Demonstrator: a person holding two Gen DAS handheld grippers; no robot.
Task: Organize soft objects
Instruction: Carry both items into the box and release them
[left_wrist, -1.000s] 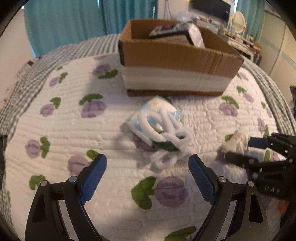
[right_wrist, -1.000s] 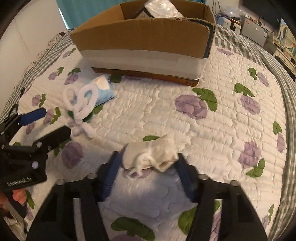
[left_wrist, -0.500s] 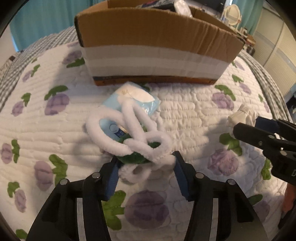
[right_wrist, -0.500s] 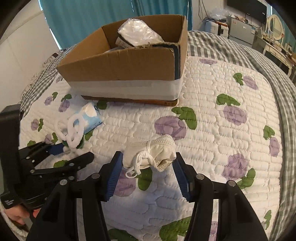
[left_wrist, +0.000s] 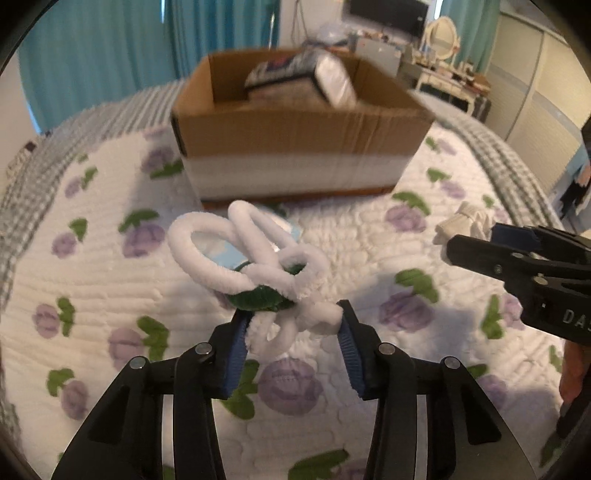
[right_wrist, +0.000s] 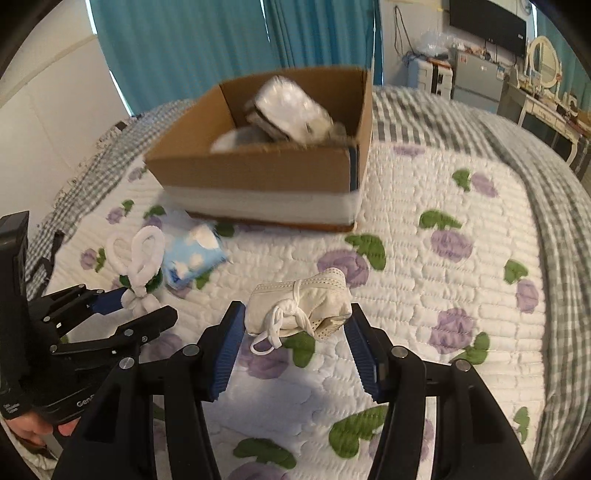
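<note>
My left gripper (left_wrist: 291, 314) is shut on a white pipe-cleaner flower with green leaves (left_wrist: 251, 254) and holds it above the quilt; it also shows in the right wrist view (right_wrist: 138, 266). My right gripper (right_wrist: 295, 314) is shut on a folded cream mask with white ear loops (right_wrist: 299, 304), lifted off the bed; the mask shows at the right of the left wrist view (left_wrist: 463, 223). An open cardboard box (left_wrist: 295, 147) stands ahead on the bed, also in the right wrist view (right_wrist: 266, 173), with soft packets inside.
A blue tissue pack with white clouds (right_wrist: 192, 258) lies on the floral quilt (right_wrist: 424, 280) in front of the box, partly hidden behind the flower in the left view. Teal curtains and furniture stand beyond the bed.
Both grippers have risen with their loads: the flower and the mask are lifted higher off the quilt, and the box interior has come into view. A second ago the left gripper was open.
</note>
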